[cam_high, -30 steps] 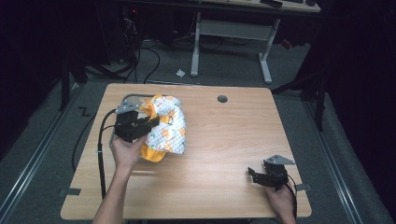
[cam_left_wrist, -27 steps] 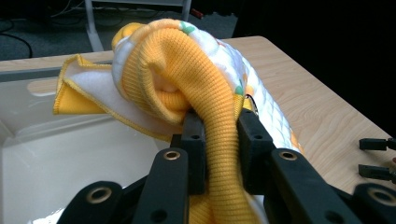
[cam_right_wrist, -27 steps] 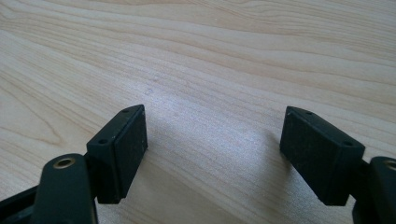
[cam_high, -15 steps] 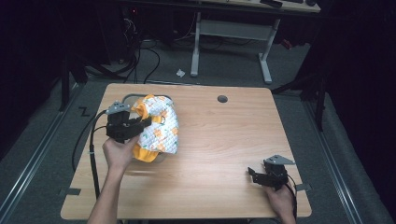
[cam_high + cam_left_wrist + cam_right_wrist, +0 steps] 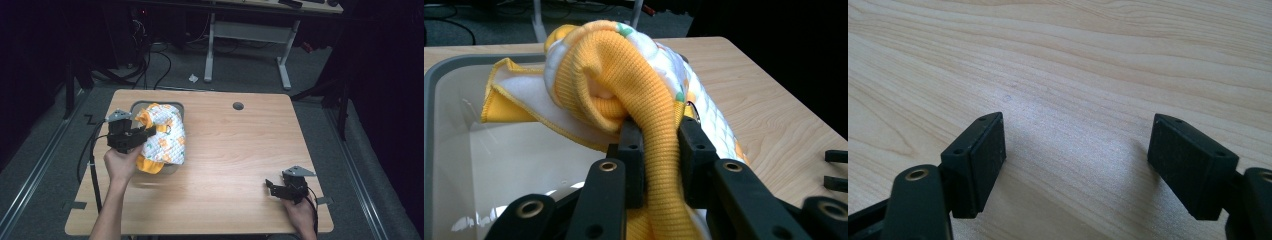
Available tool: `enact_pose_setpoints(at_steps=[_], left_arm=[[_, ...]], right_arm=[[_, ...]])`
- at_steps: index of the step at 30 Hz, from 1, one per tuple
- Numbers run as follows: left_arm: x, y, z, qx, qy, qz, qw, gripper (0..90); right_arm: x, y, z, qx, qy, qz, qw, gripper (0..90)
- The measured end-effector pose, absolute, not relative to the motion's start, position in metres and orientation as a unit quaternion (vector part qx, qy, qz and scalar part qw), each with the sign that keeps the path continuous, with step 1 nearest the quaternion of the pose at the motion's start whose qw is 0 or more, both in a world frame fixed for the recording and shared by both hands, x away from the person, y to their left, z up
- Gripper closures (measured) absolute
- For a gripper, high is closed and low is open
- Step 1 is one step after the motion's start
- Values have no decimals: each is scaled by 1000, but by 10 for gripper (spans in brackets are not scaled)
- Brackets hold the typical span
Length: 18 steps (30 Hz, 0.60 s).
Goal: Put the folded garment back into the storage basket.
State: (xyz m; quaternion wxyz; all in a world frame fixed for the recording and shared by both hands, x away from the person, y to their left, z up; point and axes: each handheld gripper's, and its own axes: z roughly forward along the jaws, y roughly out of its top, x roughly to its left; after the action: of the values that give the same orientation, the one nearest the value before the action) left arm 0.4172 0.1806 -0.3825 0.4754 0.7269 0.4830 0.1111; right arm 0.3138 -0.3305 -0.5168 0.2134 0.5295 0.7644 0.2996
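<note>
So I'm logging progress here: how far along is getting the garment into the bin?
Done: the left gripper is shut on the garment by its yellow ribbed band. In hand: the garment hangs bunched over the grey bin, part above it and part spilling over its near rim. Left: lowering it fully inside and letting go. The right gripper rests open on the table.

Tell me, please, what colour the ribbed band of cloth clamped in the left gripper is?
Yellow-orange ribbed band, clearest in the left gripper view.

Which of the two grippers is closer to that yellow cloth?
Left. The left gripper is clamped on the yellow cloth over the grey tray; the right gripper sits far across the table.
</note>
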Motion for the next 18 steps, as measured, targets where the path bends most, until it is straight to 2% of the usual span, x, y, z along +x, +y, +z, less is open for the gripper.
enact_pose_setpoints(at_steps=[18], left_arm=[[439,189,-400,730,511,122,436,754]], right_arm=[[314,-331,-517,529,764,300,214,235]])
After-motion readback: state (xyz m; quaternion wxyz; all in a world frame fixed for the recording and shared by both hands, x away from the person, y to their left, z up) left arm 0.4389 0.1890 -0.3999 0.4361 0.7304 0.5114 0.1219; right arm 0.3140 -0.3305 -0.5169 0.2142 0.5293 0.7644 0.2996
